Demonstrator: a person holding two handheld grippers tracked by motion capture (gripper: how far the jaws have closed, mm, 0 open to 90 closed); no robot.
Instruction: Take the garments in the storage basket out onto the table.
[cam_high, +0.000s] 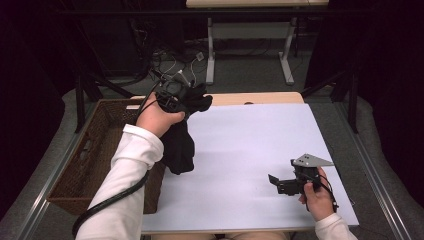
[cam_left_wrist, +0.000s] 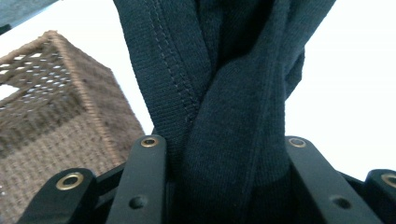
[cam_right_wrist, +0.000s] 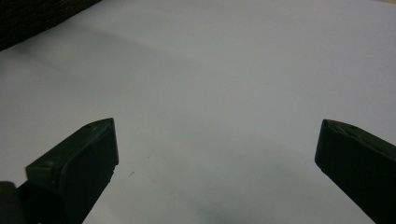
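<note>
A dark knit garment (cam_high: 181, 142) hangs in a bunch from my left gripper (cam_high: 186, 100), raised over the table's far left corner beside the basket. In the left gripper view the bunched cloth (cam_left_wrist: 224, 107) is clamped between both jaws, so the left gripper (cam_left_wrist: 224, 154) is shut on it. My right gripper (cam_high: 276, 183) rests low near the table's front right, pointing left. Its jaws stand wide apart in the right gripper view, with bare white table between them (cam_right_wrist: 217, 144).
A brown wicker basket (cam_high: 85, 165) stands off the table's left edge, close under the hanging garment. The white tabletop (cam_high: 250, 145) stretches between the two grippers. Beyond the far edge are a table frame and cables on the floor.
</note>
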